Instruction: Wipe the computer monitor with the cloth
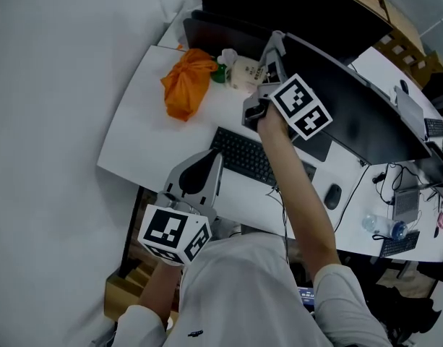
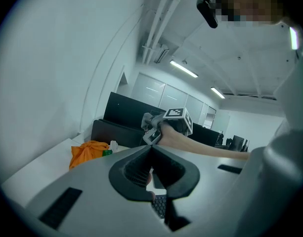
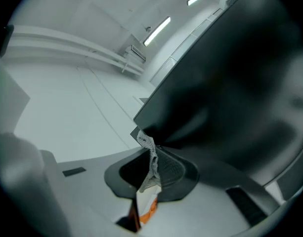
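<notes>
1. Grey mesh strip of cloth (image 3: pixel 146 141) is pinched in the right gripper (image 3: pixel 153 157). Its jaws are squeezed tight on it.
2. Top end of the cloth touches the big black flat computer monitor (image 1: pixel 351 107), right at its bottom corner on the left side.
3. Right gripper is held up at that same left edge of the monitor, arm stretched out to it.
4. Left gripper (image 2: pixel 151 148) hangs low, well away from the monitor & nearer the person. Jaws are pressed together w/ nothing held.
5. White desk (image 1: pixel 145 125) sits under the monitor.
6. Black flat keyboard (image 1: pixel 243 156) lies on the desk just in front of the monitor, betw. it & the left gripper.
7. Orange crumpled bundle (image 1: pixel 186 82) lies left of the monitor, near its left edge. Can't tell if it's cloth or a bag.
8. Small pale bottle (image 1: pixel 241 72) stands betw. the bundle & the monitor, close by the right gripper.
9. Small dark mouse (image 1: pixel 333 196) sits in front of the monitor, right of the keyboard.
</notes>
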Tool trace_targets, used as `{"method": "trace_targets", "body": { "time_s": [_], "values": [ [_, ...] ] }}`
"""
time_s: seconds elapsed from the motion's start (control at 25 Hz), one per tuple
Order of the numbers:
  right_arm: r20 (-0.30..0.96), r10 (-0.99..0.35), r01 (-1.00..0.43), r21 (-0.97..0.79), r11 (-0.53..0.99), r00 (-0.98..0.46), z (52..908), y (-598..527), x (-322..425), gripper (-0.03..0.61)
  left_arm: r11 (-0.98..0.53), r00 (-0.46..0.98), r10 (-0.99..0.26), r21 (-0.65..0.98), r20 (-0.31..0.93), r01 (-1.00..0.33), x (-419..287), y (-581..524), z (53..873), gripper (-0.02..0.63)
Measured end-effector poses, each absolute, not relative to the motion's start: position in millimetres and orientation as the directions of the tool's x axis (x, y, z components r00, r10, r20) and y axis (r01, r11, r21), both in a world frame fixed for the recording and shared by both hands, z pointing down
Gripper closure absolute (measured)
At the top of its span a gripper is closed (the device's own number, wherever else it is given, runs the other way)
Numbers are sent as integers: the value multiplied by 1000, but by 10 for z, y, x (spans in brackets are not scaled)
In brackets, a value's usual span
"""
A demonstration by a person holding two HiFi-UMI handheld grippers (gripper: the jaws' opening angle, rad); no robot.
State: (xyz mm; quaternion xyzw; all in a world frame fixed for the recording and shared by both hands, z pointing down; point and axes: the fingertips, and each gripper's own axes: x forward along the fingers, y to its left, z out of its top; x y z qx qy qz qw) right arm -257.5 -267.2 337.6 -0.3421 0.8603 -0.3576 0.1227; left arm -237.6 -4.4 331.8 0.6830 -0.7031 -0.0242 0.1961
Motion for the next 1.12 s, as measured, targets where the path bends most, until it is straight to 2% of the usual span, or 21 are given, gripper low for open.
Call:
{"method": "trace_targets", "body": {
  "time_s": [0.48, 1.12],
  "values": [
    [112, -671, -487, -774, 404, -733, 3970, -2657, -2548, 545, 65, 21, -962, 304, 272, -951, -2278, -16, 3457, 595],
    [161, -644, -497, -778, 383, -748, 4704, -2641, -2556, 545, 104, -1, -949, 313, 315, -944, -2252, 71, 3640, 595]
  ]
}}
